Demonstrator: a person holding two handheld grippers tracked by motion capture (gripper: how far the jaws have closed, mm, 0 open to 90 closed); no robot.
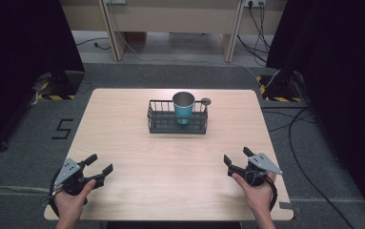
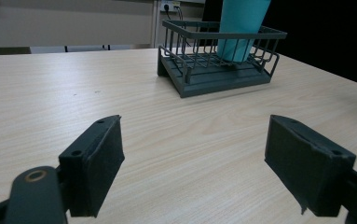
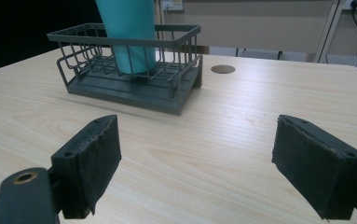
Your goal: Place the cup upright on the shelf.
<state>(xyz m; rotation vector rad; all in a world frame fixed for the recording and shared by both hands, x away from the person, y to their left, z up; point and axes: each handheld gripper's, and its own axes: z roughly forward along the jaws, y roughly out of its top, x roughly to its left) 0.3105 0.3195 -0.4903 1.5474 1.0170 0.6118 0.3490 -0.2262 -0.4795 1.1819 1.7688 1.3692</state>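
A teal cup (image 1: 184, 110) with a silvery metal inside stands at the frame's centre in a dark grey wire rack (image 1: 177, 125). The table (image 1: 123, 143) is pale wood with fine grain. At lower left and lower right, black grippers carry light grey plates. Black-and-yellow striped tape (image 1: 51, 97) marks the grey floor.

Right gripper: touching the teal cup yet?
Apart. The high view shows the right gripper open near the table's front edge, bare wood between it and the teal cup.

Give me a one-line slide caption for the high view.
Two hand-held grippers, left gripper and right gripper, both open, rest near a wooden table's front edge, facing a teal cup in a wire basket.
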